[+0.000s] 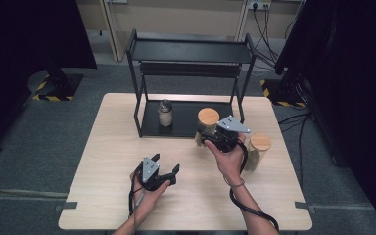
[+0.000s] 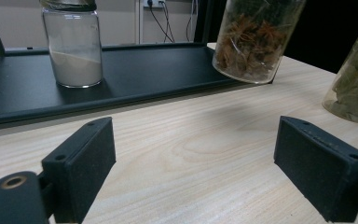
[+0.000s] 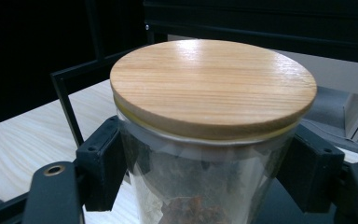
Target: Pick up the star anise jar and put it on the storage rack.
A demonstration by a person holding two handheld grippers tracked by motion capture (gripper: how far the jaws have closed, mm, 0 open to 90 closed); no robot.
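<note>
A: Right gripper [image 1: 209, 138]: clamped on the star-anise jar [image 1: 207, 126], pads pressed to the glass on both sides just under the lid. Seen close in the right gripper view: round pale wooden lid [image 3: 213, 87], straight grain, a thin yellowish ring beneath it, clear glass wall, reddish-brown pieces inside.

B: Confirmed from the left gripper view: star-shaped brown pods packed against the glass [image 2: 251, 39]. Jar tilted there, top leaning toward two o'clock, lower edge at the front lip of the black rack [image 1: 186, 129].

A: Place in the high view: at the rack's front right corner, about one o'clock from the table [image 1: 107, 161] centre. Long axis near upright, lid uppermost, slightly off plumb.

B: Labels, brands, writing?

A: None readable on lid or glass.

B: Left gripper [image 1: 165, 172]?

A: Spread wide, nothing between the pads, low over bare wood at about six o'clock from the rack.

B: Other jars: one with white powder [image 1: 165, 113] and a dark cap, standing upright on the rack's bottom shelf at eleven o'clock from the held jar; another wooden-lidded jar of green leaves [image 1: 258, 151] on the table at four o'clock from it, just beside the right hand [image 1: 230, 159].
</note>
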